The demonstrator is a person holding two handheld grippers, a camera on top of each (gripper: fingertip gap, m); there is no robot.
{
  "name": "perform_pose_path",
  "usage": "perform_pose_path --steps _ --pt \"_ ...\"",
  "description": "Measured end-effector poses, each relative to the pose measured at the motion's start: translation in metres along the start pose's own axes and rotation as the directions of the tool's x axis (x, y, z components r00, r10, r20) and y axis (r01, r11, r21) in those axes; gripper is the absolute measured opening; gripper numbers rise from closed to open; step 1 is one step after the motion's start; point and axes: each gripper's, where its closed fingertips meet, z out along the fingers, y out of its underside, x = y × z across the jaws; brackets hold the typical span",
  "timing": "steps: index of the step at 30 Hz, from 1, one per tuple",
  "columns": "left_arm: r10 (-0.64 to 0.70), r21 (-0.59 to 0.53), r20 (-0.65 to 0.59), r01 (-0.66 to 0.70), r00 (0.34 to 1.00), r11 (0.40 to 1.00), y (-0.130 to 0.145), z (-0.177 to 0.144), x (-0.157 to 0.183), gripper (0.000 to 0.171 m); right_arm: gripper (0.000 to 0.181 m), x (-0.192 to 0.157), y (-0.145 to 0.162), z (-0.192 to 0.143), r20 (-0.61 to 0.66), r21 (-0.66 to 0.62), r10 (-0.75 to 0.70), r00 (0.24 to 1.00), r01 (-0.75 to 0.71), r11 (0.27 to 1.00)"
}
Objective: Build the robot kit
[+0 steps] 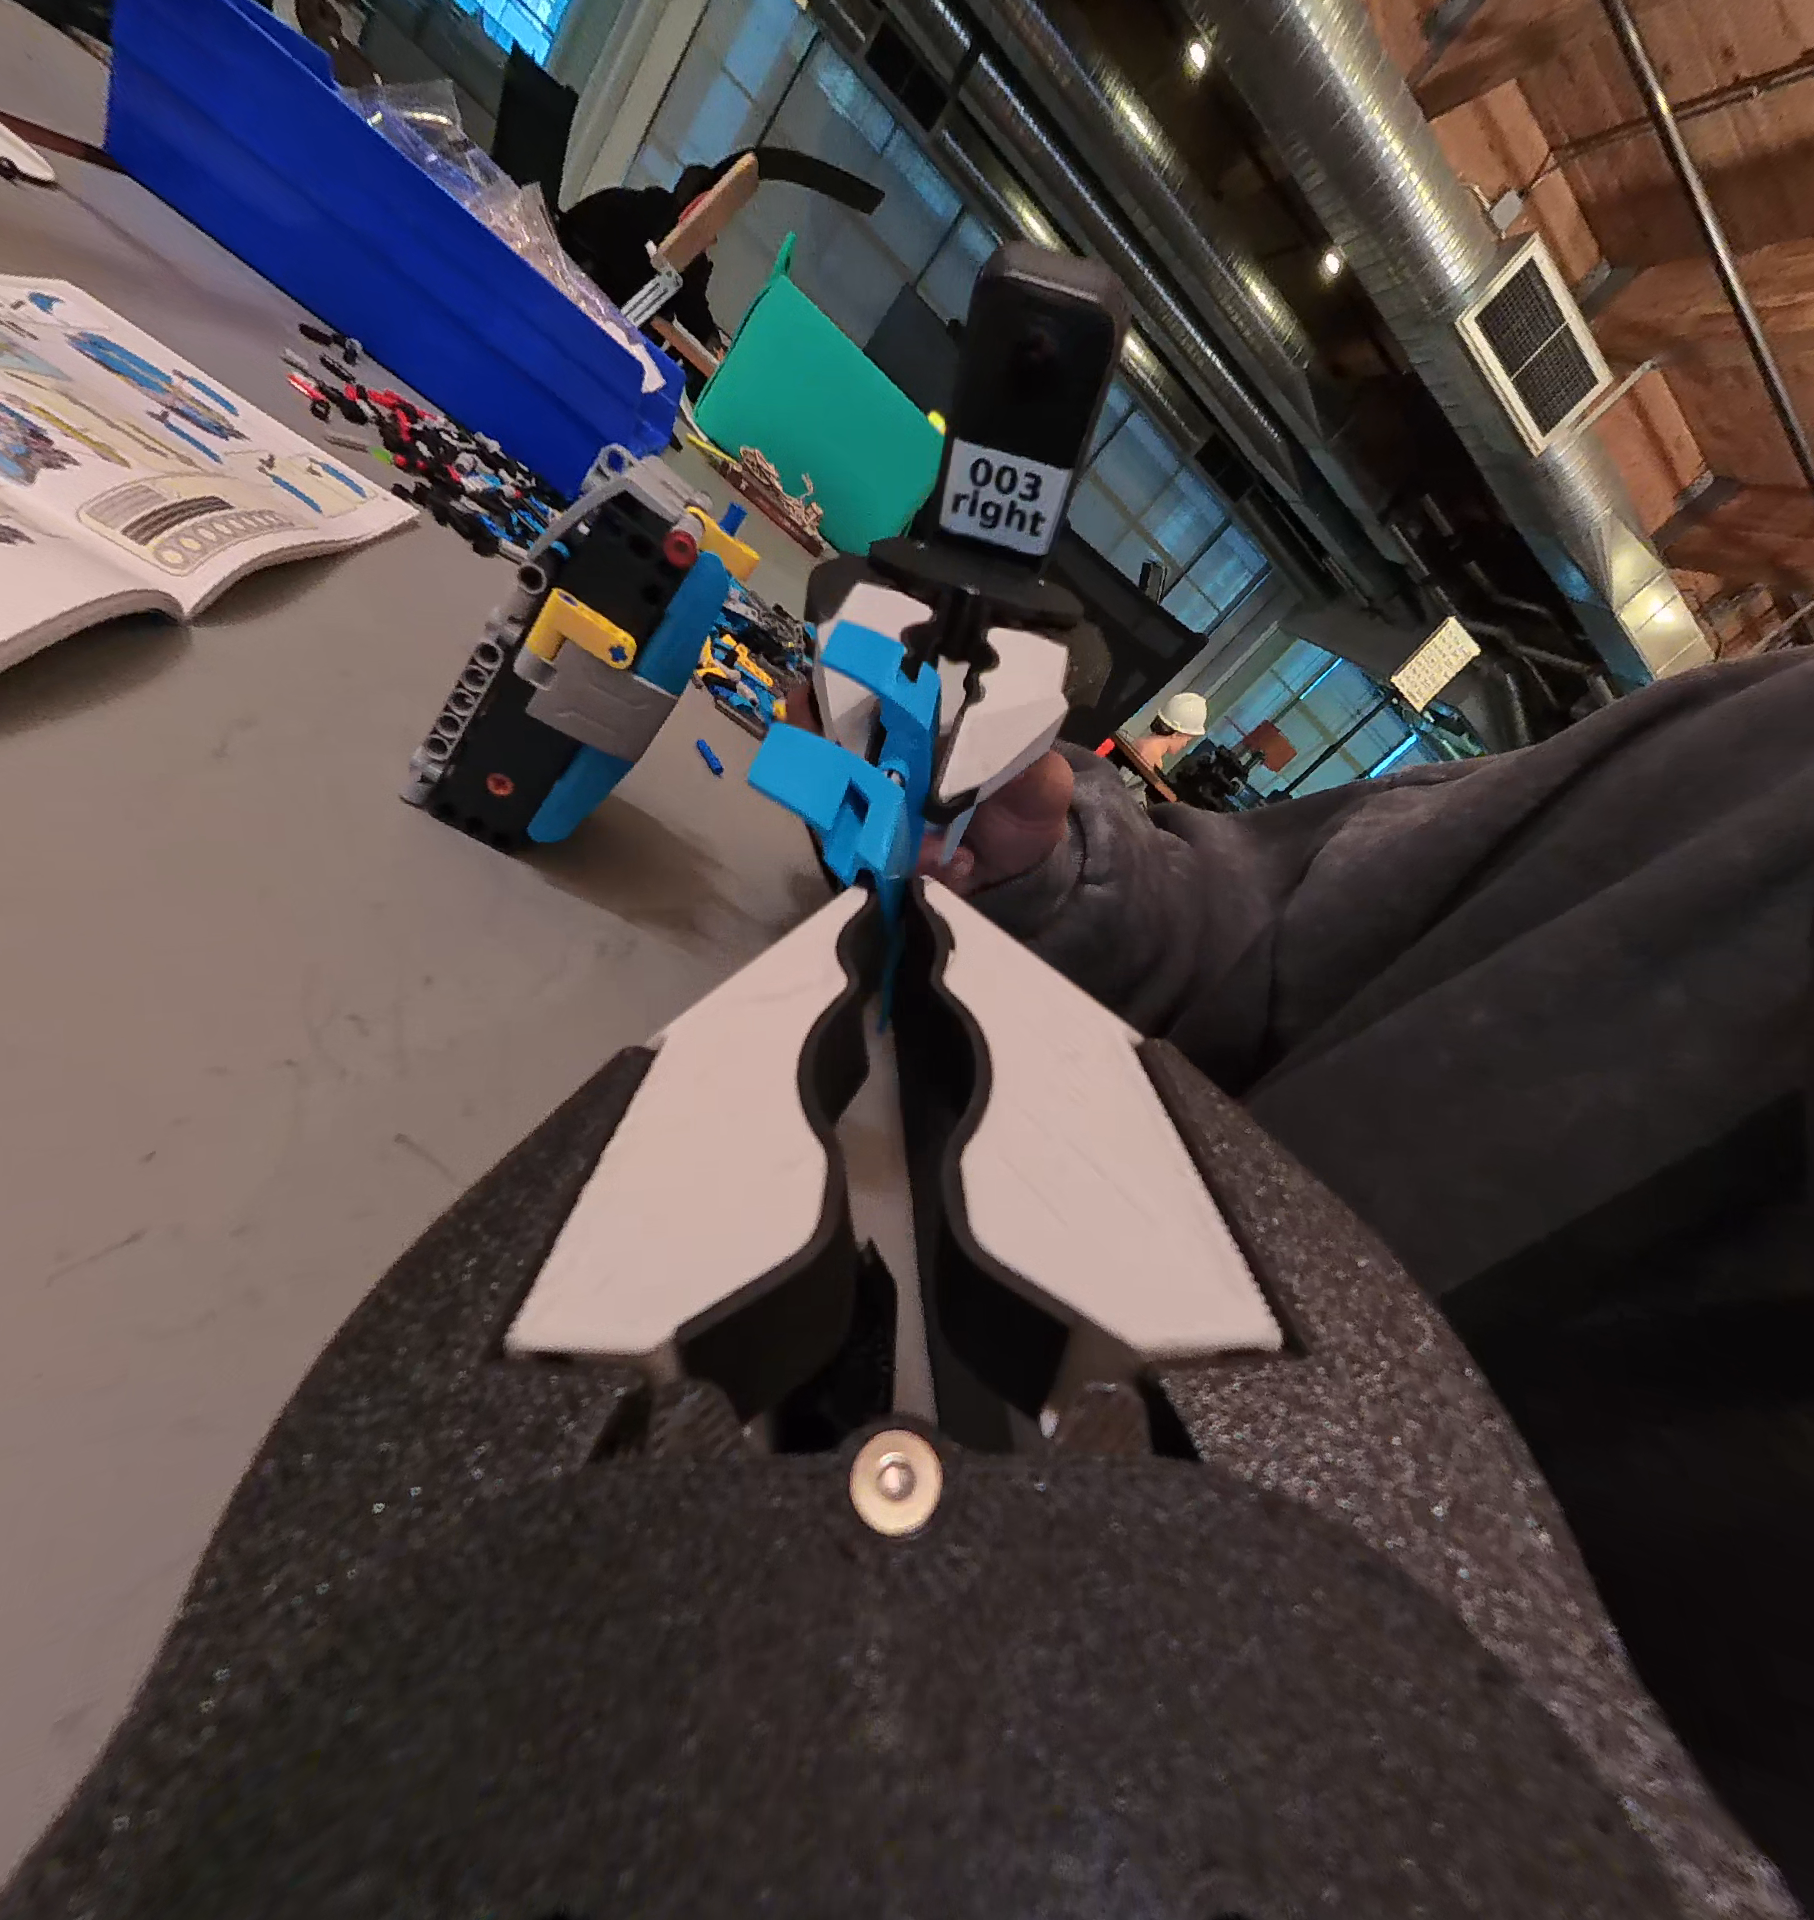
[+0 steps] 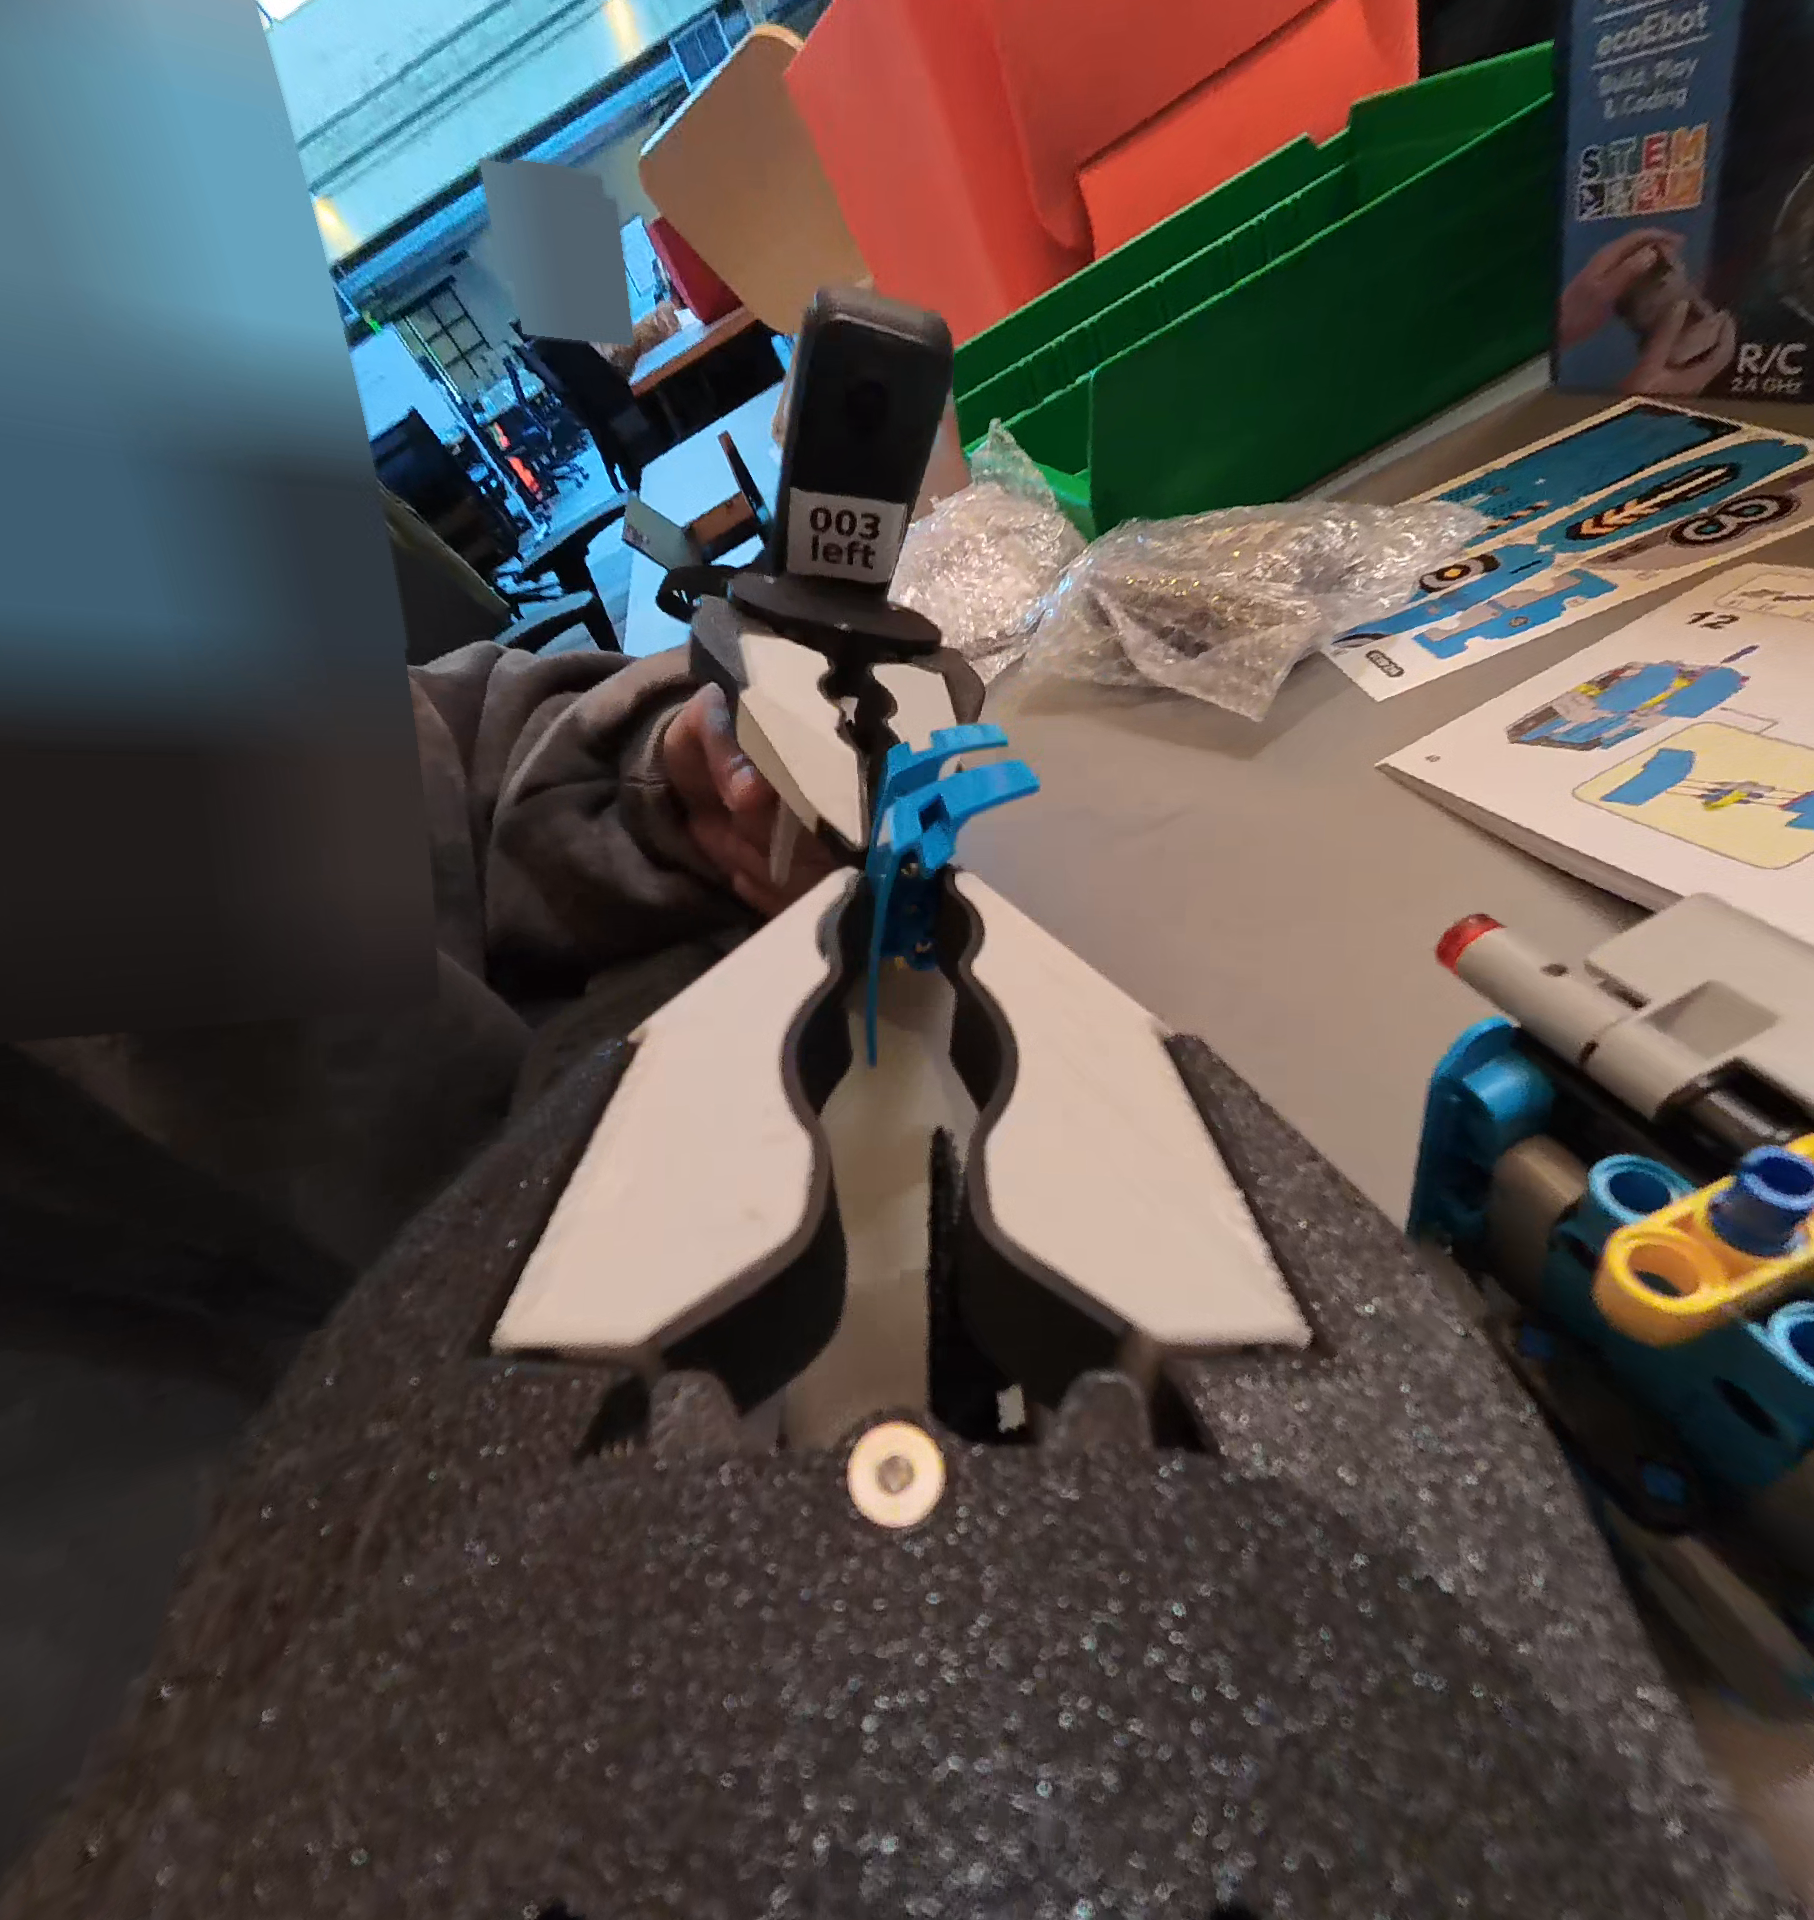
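Both grippers, left gripper (image 1: 898, 894) and right gripper (image 2: 898, 883), pinch one blue plastic piece (image 1: 851, 769) between them above the grey table (image 1: 207, 935), beside a half-built toy vehicle (image 1: 581, 665).

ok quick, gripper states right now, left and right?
Left gripper: shut on the blue plastic piece.
Right gripper: shut on the same blue plastic piece, from the opposite end.

My right gripper (image 2: 898, 894) pinched tight on blue plastic piece (image 2: 908, 883). Left gripper (image 2: 861, 821) opposite me, clamping same piece from far side, hand (image 2: 721, 790) behind it. Part-built toy vehicle (image 2: 1651, 1278) at my right on grey table (image 2: 1246, 883). Open instruction booklet (image 2: 1651, 769), crumpled plastic bags (image 2: 1173, 603), green bin (image 2: 1277, 343) beyond.
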Motion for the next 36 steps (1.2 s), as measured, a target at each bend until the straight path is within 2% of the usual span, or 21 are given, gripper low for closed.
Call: perform_pose_path --steps 4,6,8,10,13,17,21,23,25,26,30,31,33,34,36 --pt "-0.002 -0.016 0.016 0.002 1.000 1.000 0.003 0.001 -0.003 0.000 0.012 0.003 0.004 0.000 -0.036 -0.028 -0.043 0.998 0.042 0.999" --pt "0.021 -0.020 0.017 -0.020 1.000 1.000 0.003 0.001 -0.001 0.000 0.012 0.000 0.002 0.000 0.021 -0.009 0.028 0.999 -0.028 1.000" --pt "0.100 -0.081 0.048 -0.096 0.994 0.992 0.011 0.003 -0.001 0.000 0.012 0.004 0.014 0.001 0.044 -0.065 0.109 0.993 -0.106 0.992" --pt "0.133 -0.081 0.052 -0.128 0.990 0.988 0.011 0.005 0.002 0.000 0.011 0.002 0.013 -0.001 0.076 -0.053 0.149 0.986 -0.145 0.988" --pt "0.105 -0.072 0.012 -0.104 0.994 0.992 0.011 0.004 0.006 0.000 0.011 -0.003 0.012 -0.002 0.076 -0.051 0.075 0.994 -0.071 0.996" --pt "0.055 -0.054 -0.058 -0.058 0.997 0.997 0.010 0.005 0.015 0.000 0.012 -0.012 0.008 -0.006 0.203 -0.037 0.164 0.965 -0.160 0.986" --pt "0.046 -0.063 -0.061 -0.050 0.997 0.997 0.011 0.005 0.014 0.000 0.011 -0.012 0.010 -0.005 0.170 -0.046 0.115 0.979 -0.108 0.993" --pt "0.024 -0.066 -0.073 -0.029 0.997 0.997 0.011 0.004 0.014 0.000 0.011 -0.011 0.010 -0.004 0.119 -0.045 0.040 0.992 -0.034 0.998" --pt "0.030 -0.067 -0.031 -0.032 0.999 0.997 0.012 0.005 0.008 0.000 0.011 -0.006 0.011 -0.003 0.073 -0.042 0.028 0.997 -0.024 0.999" --pt "0.030 -0.068 -0.019 -0.031 0.999 0.997 0.012 0.005 0.006 0.000 0.012 -0.002 0.013 -0.002 0.045 -0.048 0.032 0.998 -0.030 0.998" --pt "0.066 -0.081 -0.014 -0.067 0.998 0.994 0.015 0.007 0.009 0.000 0.011 -0.004 0.015 -0.004 0.142 -0.050 0.201 0.969 -0.196 0.979" --pt "0.056 -0.079 -0.030 -0.059 0.998 0.995 0.014 0.007 0.011 0.000 0.011 -0.008 0.013 -0.005 0.172 -0.050 0.205 0.964 -0.199 0.979" --pt "0.055 -0.095 0.003 -0.054 0.999 0.994 0.017 0.006 0.005 0.000 0.011 0.000 0.019 -0.002 0.087 -0.066 0.137 0.987 -0.132 0.989" --pt "0.051 -0.094 -0.026 -0.053 0.998 0.994 0.016 0.006 0.009 0.000 0.011 -0.005 0.016 -0.003 0.113 -0.060 0.132 0.985 -0.125 0.990" --pt "0.061 -0.105 0.003 -0.061 0.998 0.993 0.018 0.007 0.006 0.000 0.010 -0.002 0.019 -0.003 0.120 -0.072 0.169 0.978 -0.161 0.984"
